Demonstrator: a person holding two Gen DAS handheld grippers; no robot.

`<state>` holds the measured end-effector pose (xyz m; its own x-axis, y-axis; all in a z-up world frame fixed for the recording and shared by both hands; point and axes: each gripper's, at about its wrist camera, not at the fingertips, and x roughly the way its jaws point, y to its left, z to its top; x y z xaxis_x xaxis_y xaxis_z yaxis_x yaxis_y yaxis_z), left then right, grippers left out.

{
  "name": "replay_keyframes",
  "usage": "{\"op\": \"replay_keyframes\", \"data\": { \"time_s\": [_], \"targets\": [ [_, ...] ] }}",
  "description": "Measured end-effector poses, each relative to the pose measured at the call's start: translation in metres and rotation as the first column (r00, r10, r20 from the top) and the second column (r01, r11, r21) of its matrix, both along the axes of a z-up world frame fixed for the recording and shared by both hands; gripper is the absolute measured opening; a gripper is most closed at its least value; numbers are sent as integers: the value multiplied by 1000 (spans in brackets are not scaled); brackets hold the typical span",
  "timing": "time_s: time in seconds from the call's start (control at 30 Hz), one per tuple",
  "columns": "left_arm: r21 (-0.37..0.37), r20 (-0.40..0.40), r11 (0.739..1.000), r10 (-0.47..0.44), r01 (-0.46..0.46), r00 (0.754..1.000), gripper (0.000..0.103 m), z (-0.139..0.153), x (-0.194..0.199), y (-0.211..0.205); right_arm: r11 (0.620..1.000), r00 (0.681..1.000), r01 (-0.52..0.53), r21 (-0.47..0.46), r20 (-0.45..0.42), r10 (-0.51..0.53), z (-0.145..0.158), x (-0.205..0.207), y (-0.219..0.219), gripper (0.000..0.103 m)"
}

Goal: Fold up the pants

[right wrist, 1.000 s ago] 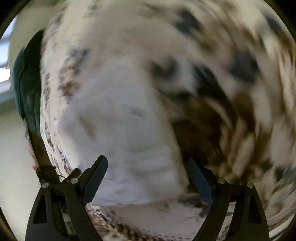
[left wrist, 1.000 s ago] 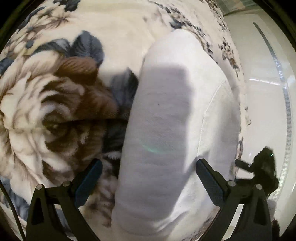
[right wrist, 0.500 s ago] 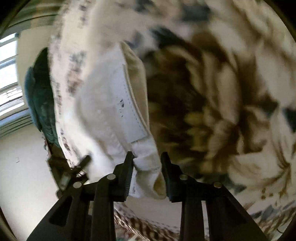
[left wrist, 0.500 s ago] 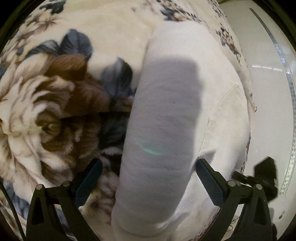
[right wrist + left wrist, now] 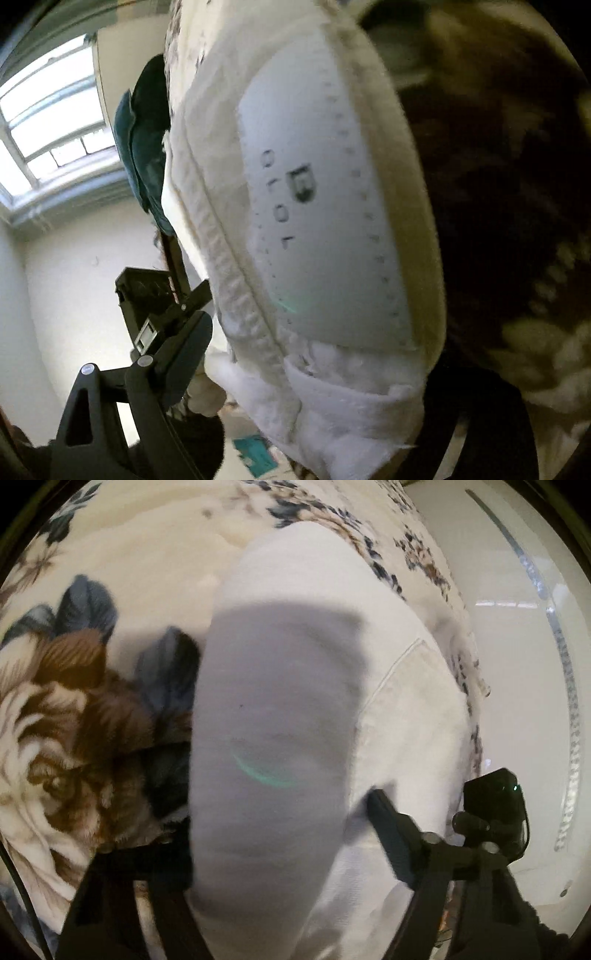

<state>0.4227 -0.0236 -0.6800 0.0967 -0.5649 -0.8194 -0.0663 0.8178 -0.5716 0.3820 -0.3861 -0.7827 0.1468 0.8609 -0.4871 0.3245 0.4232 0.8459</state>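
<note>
The white pants [image 5: 280,686] lie folded on a floral blanket [image 5: 66,701]. In the left wrist view my left gripper [image 5: 280,834] has its fingers closed in against a thick fold of the pants, one finger [image 5: 391,834] showing at the right. In the right wrist view my right gripper [image 5: 317,369] is shut on the waistband of the pants [image 5: 325,206], lifted close to the camera with the inner label [image 5: 295,192] showing. Its left finger [image 5: 184,350] presses the cloth; the right finger is hidden in shadow.
The blanket's brown and blue flower pattern [image 5: 517,184] fills the right of the right wrist view. A teal cloth [image 5: 144,147] hangs at the bed's edge, with a window [image 5: 55,122] and white wall behind. A white glossy panel [image 5: 517,664] borders the bed.
My left gripper's fingers have closed in from wide open onto the pants fold. My right gripper, which shut on the waistband half a second ago, has lifted it nearer the camera.
</note>
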Motion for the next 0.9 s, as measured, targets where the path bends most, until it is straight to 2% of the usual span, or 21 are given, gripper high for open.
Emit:
{"op": "replay_keyframes", "data": {
  "time_s": [0.03, 0.1, 0.17, 0.23, 0.37, 0.47, 0.6, 0.8, 0.9],
  "targets": [
    [-8, 3, 1000, 5, -5, 1000, 59, 3, 0, 2, 1000, 1000, -2, -5, 12, 2, 2, -3, 0, 75],
    [-24, 7, 1000, 13, -13, 1000, 46, 8, -1, 2, 998, 1000, -7, -60, 12, 8, 6, -9, -1, 56],
    [-27, 18, 1000, 12, -12, 1000, 41, 17, 0, -1, 998, 999, 34, -60, -4, -35, 7, -16, -7, 48],
    [-15, 38, 1000, 1, -1, 999, 38, 29, -4, 0, 996, 999, 35, -83, 19, -33, 17, -18, -5, 40],
    [-25, 66, 1000, 3, -1, 998, 31, 53, -9, 10, 994, 998, 29, -101, 60, -23, 39, -17, 8, 34],
    [-26, 96, 1000, 2, 1, 995, 30, 72, -12, 22, 995, 997, 23, -97, 82, -15, 61, -18, 8, 33],
    [-25, 128, 1000, 5, -2, 992, 29, 96, -20, 52, 991, 988, -38, -132, 142, 56, 100, -5, 33, 32],
    [-17, 185, 998, 55, -53, 981, 29, 121, -22, 128, 976, 960, -147, -162, 214, 180, 143, 19, 116, 32],
    [-6, 198, 995, 100, -101, 975, 29, 129, -23, 192, 972, 949, -176, -156, 236, 209, 152, 28, 167, 32]
  ]
}}
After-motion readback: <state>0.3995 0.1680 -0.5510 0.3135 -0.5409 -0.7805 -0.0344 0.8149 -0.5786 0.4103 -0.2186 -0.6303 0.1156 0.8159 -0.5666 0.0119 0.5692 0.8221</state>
